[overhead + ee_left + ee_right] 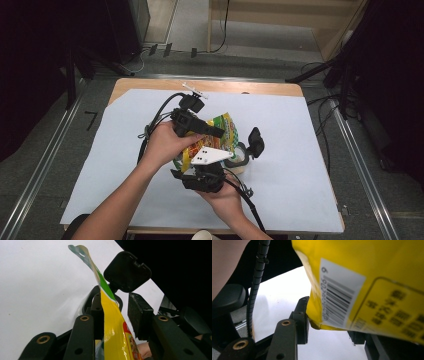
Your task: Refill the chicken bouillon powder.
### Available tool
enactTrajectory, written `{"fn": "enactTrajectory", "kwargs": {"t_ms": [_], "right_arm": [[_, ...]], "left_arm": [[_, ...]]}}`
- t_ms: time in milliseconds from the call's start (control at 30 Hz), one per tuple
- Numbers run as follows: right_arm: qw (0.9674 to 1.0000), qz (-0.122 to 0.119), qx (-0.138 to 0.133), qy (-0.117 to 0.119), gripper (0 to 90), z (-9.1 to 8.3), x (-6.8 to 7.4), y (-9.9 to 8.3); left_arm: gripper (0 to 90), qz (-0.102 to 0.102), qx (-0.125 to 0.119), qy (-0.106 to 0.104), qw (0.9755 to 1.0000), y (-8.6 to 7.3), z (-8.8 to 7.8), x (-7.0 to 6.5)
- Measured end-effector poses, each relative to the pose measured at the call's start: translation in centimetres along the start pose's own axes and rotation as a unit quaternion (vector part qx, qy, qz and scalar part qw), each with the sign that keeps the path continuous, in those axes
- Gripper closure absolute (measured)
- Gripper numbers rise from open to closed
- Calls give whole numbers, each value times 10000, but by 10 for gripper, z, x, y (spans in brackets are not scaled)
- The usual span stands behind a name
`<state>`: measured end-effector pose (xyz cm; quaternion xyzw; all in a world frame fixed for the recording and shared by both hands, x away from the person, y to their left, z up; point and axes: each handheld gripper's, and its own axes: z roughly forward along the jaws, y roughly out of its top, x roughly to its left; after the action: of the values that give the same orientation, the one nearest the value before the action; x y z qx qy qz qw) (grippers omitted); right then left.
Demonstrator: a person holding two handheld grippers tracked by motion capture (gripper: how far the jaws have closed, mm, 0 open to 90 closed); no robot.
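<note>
The right hand (225,197) comes in from the bottom edge of the high view, palm up under the right gripper (202,172), whose grey plate sits on top and whose cable trails back toward the person. Its jaws point away from the person and up into a yellow bag (220,135). In the right gripper view the bag (367,287) hangs across the jaws, barcode side facing the camera, its lower corner resting against the left jaw; the right jaw is mostly hidden behind the bag, so I cannot tell whether the pads press on it. Just beyond, the left forearm crosses from the lower left and the left hand (162,142) wraps over the left gripper (200,125), which lies level above the bag, pointing to the right. In the left gripper view the bag's (112,325) thin edge stands upright between the jaws, lying against the left one while the right one stands clear of it, so these jaws are apart with the bag between them. The bag is held up over the middle of the desk (300,150), which is covered with a white sheet. Whether the bag is open, and what is in it, cannot be told. Beside it to the right stands a black paddle-shaped part (255,141).
</note>
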<state>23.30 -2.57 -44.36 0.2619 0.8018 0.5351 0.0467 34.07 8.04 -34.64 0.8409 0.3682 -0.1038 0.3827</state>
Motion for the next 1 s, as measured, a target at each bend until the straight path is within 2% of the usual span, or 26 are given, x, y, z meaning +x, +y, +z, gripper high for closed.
{"fn": "enactTrajectory", "kwargs": {"t_ms": [133,367,533,1000], "right_arm": [[10000,-17,-15,-40,600,0,-2,2],[10000,-55,-2,-66,600,0,-1,0],[10000,20,9,-40,599,1,-3,-2],[10000,33,-10,-5,599,0,-3,1]], "left_arm": [[683,-24,-39,-15,10000,2,-1,2],[684,68,-31,5,10000,0,1,-1],[685,61,34,21,10000,1,5,1],[679,57,56,-6,10000,3,2,0]]}}
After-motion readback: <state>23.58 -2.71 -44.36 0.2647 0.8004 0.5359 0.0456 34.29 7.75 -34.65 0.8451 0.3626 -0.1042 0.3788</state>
